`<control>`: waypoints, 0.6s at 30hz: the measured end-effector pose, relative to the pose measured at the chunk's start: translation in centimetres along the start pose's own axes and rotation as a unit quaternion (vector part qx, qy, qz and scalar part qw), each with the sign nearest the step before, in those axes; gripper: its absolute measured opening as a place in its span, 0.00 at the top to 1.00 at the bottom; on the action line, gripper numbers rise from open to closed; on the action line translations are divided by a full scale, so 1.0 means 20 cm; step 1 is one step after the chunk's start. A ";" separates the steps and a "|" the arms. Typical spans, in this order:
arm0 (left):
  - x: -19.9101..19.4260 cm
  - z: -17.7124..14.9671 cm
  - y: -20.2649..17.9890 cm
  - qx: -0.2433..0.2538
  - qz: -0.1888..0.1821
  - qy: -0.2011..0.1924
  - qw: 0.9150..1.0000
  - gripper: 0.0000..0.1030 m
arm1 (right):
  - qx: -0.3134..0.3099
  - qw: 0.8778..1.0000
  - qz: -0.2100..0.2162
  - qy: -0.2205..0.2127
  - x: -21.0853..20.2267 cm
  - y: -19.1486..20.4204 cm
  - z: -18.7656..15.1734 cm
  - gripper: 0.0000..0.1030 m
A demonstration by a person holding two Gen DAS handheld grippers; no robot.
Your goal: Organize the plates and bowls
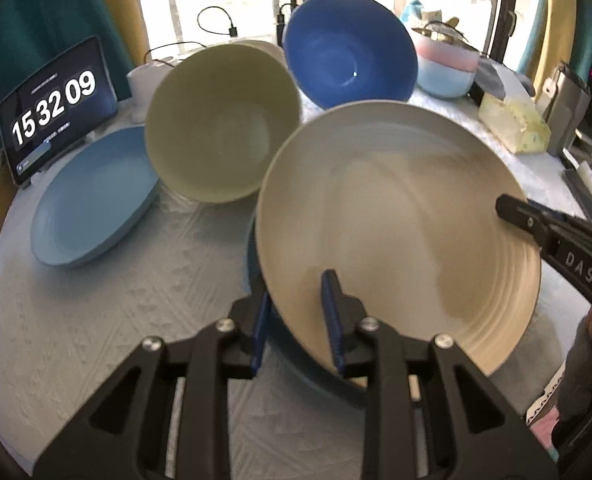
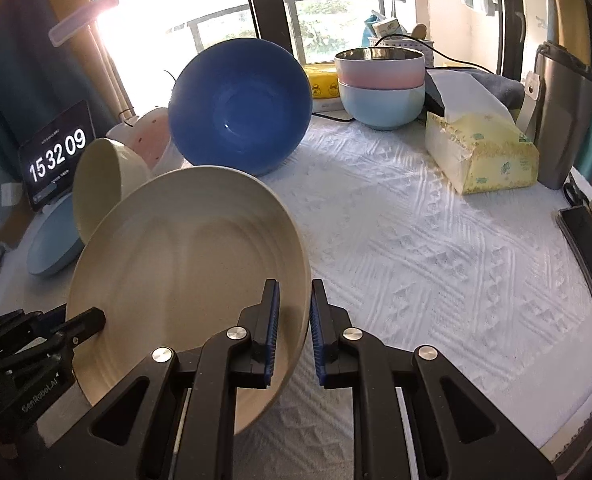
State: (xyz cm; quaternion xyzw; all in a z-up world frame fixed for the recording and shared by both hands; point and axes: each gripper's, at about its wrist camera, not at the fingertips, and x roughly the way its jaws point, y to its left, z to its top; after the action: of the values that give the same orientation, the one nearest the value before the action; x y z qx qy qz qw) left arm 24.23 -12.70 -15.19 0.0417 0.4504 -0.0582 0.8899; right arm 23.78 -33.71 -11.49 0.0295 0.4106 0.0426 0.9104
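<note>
Beige plate (image 2: 188,248) hangs tilted above the tabletop's (image 2: 415,240) near edge, its rim pinched by the right gripper (image 2: 294,332) and, apparently more loosely, the left gripper (image 1: 296,320).

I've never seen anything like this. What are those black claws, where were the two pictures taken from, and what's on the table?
No robot here: a person holds a two-finger claw, a gripper, in each hand. Each picture comes from a wide-angle camera on one gripper, looking along its fingers: one shows the left gripper, the other the right gripper. Both are at one tilted beige plate: the right is shut on its rim; the left straddles the opposite rim, but whether it squeezes I cannot tell. On the white cloth sit a tipped blue bowl and beige bowl, a light-blue plate, two stacked bowls, a tissue pack and a clock tablet.
</note>
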 end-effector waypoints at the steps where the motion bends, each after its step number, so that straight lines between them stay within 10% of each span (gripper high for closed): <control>1: 0.01 0.00 0.00 0.003 0.001 0.004 1.000 0.73 | -0.001 1.000 -0.001 0.000 0.01 0.00 0.00 0.84; 13: -0.04 -0.04 0.01 0.012 -0.008 0.001 1.000 0.72 | -0.024 1.000 -0.006 0.009 0.02 0.03 -0.02 0.83; 18: -0.06 -0.05 0.06 -0.004 -0.006 0.004 1.000 0.71 | -0.016 1.000 -0.009 0.016 0.04 -0.01 -0.03 0.69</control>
State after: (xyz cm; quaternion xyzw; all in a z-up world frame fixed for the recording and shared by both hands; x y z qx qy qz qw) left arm 22.78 -11.23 -14.76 0.0351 0.4549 -0.0617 0.8877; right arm 23.86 -33.73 -12.46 0.0107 0.4245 0.0414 0.9044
